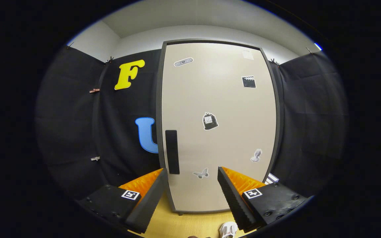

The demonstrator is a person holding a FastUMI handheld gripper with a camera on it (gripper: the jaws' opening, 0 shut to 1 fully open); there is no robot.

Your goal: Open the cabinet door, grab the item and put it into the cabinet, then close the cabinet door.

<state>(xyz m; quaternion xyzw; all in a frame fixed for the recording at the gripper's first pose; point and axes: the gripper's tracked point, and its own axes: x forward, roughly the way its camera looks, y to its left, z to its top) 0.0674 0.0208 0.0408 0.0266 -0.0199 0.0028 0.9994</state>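
The fingers (193,185) were spread wide apart, and nothing was between them. The way ahead was open up to the cabinet (218,125). Its door (210,109) was closed and flat, so it blocked the way inside like a wall. A dark handle (172,151) stood upright near the door's left edge, just beyond the left finger. Black cloth (78,125) walls closed in both sides of the cabinet. The wooden floor (190,224) was bare below the fingers, up to the cabinet's foot. A small white thing (228,229) lay on the floor just beside the right finger.
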